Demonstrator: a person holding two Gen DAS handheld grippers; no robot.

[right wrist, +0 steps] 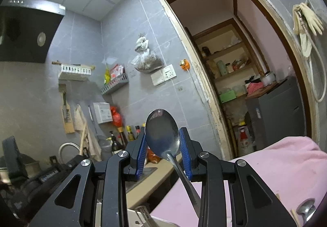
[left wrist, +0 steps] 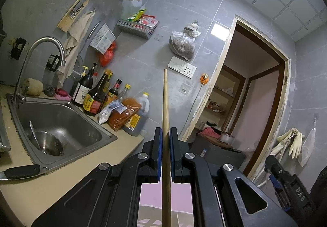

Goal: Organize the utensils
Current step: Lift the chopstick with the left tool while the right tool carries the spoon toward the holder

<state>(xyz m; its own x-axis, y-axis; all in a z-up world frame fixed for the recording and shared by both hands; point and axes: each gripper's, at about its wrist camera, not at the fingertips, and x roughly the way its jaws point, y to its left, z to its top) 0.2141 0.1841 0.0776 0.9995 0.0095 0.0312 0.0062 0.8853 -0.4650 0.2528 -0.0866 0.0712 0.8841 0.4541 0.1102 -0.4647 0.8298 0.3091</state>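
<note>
Pinching a wooden chopstick (left wrist: 165, 104) upright, left gripper (left wrist: 165, 132) clamped on its shaft, right gripper (right wrist: 162, 137) closed on a metal spoon (right wrist: 162, 131), bowl up, sink (left wrist: 61, 122) below left.

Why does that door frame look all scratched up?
The door frame looks damaged: its pale paint is chipped and peeling along the edge beside the grey wall, with dark patches showing, clearest low down. Also odd: a ladle lies in the sink while the left gripper holds a chopstick.
</note>
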